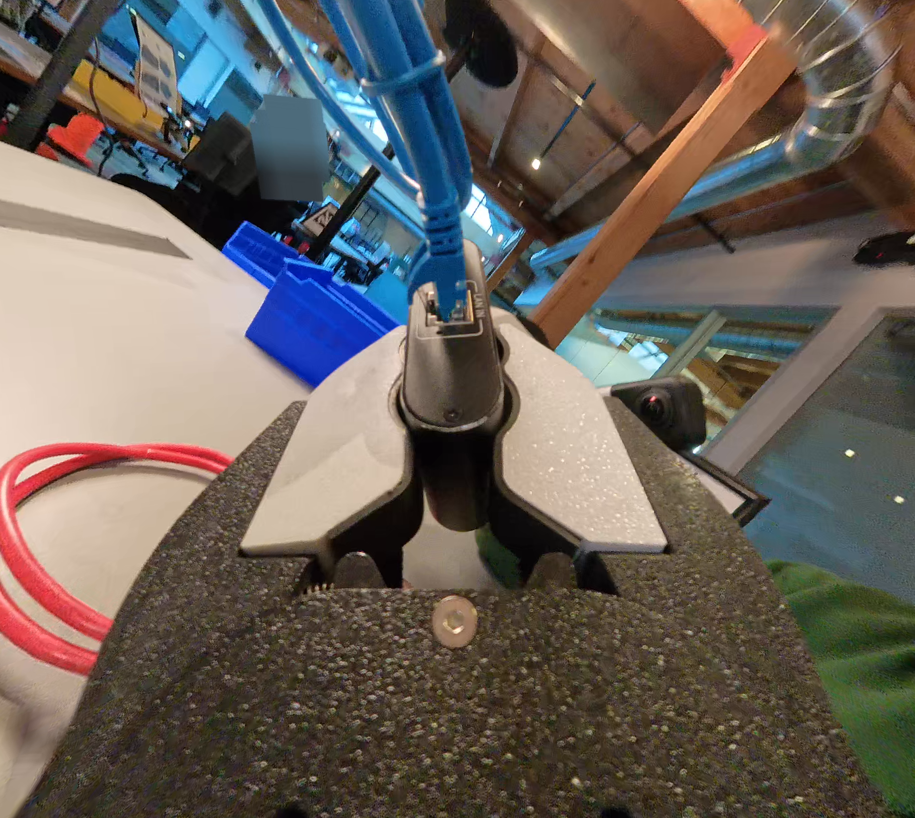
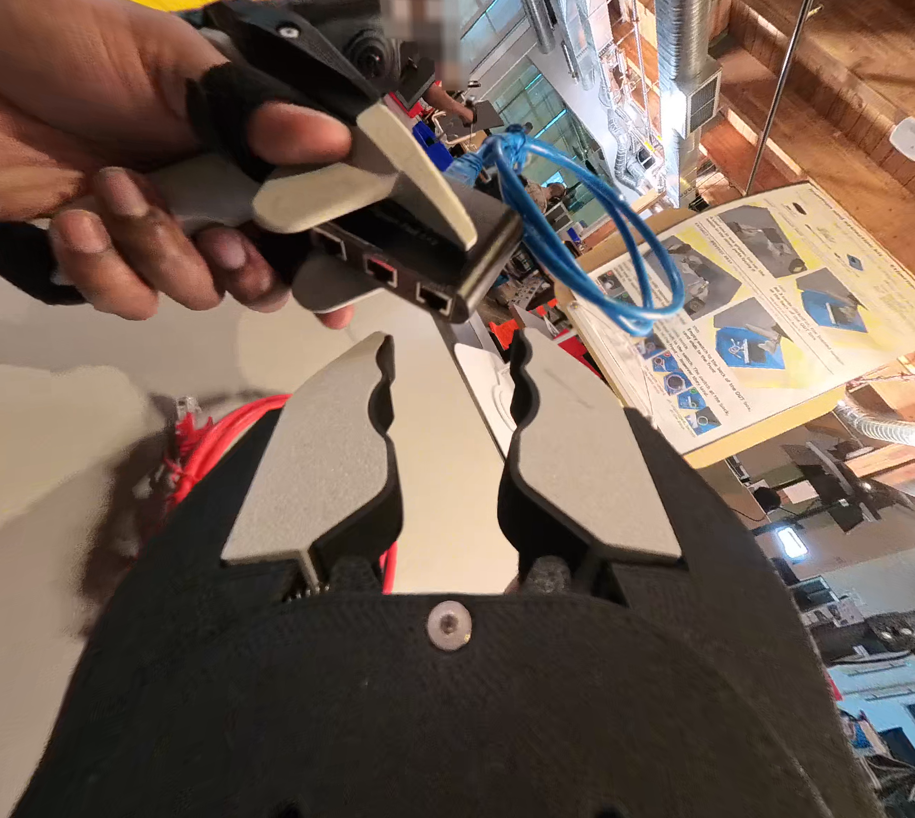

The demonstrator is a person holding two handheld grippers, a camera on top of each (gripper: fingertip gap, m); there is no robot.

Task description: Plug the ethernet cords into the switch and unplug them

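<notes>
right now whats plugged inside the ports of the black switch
A blue ethernet cord sits in one end port of the switch, held by the left gripper. Three side ports look empty. The grey fingers cover the rest.

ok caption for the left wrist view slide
Left gripper clamps the black switch, a blue ethernet cord plugged in.

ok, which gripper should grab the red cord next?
Right. The right gripper is open and empty, with the red cord just below it; the left gripper is shut on the switch.
</notes>
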